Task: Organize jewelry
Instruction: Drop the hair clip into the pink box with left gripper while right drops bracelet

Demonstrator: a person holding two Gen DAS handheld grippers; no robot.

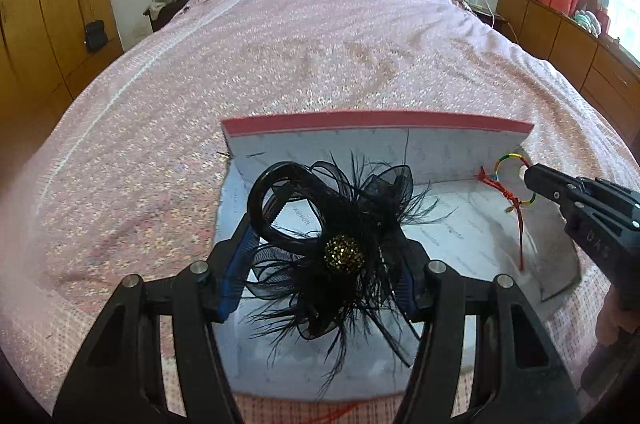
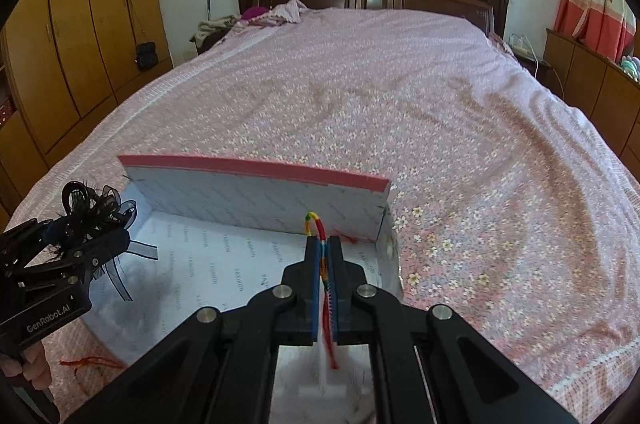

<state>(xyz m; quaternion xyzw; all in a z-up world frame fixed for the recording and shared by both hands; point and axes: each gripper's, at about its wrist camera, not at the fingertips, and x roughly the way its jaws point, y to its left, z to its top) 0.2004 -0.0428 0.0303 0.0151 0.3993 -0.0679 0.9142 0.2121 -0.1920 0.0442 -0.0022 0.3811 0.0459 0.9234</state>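
Note:
My left gripper (image 1: pixel 326 244) is shut on a black feather hair ornament (image 1: pixel 340 224) with a gold sequin ball, held above the open white box (image 1: pixel 460 224). It also shows at the left of the right wrist view (image 2: pixel 96 212). My right gripper (image 2: pixel 325 244) is shut on a multicoloured cord bracelet (image 2: pixel 316 224) with a red tassel, held over the box's right side (image 2: pixel 224 248). In the left wrist view the bracelet (image 1: pixel 510 159) hangs from the right gripper (image 1: pixel 532 177) near the upright pink-edged lid (image 1: pixel 380 123).
The box lies on a pink floral bedspread (image 2: pixel 400 95). A red cord (image 2: pixel 92 362) lies on the bed by the box's front left. Clothes (image 2: pixel 280 13) are heaped by the dark headboard. Wooden wardrobes (image 2: pixel 80 43) stand left, low cabinets (image 1: pixel 560 31) right.

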